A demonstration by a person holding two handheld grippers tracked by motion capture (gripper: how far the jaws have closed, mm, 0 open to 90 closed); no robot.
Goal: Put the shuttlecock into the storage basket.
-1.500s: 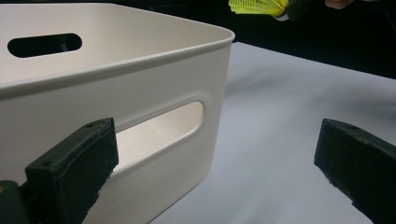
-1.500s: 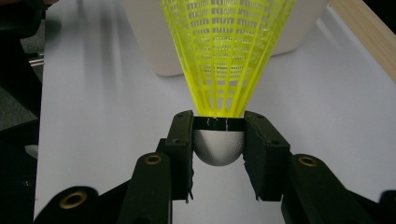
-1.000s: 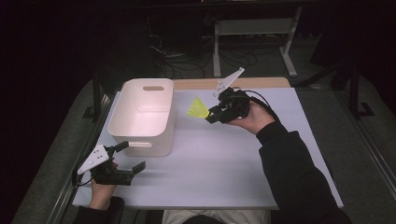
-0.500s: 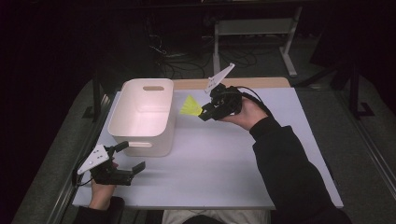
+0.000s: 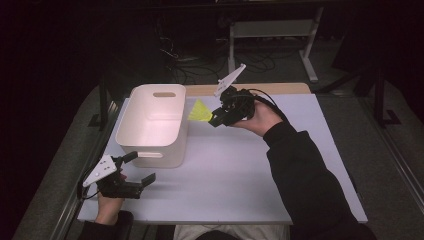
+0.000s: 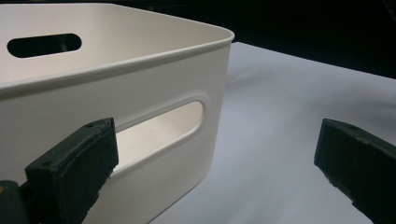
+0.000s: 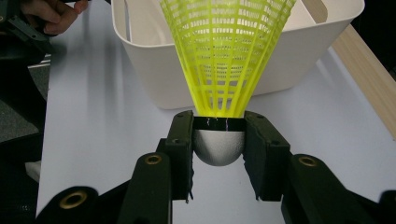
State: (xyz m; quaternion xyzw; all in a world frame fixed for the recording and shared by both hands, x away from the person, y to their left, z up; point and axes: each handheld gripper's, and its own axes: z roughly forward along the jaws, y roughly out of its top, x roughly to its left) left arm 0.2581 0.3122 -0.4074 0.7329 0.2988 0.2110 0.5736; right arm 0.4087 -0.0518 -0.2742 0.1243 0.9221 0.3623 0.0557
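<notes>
Beside smooth white bin: right gripper clamps shuttlecock, yellow mesh skirt, rounded cork; left gripper open.

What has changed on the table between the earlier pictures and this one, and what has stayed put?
The right claw, shut on the yellow shuttlecock, has carried it leftward toward the white bin and slightly higher, stopping just short of its rim. The left claw stayed open near the bin's front corner; the bin has not moved.
</notes>
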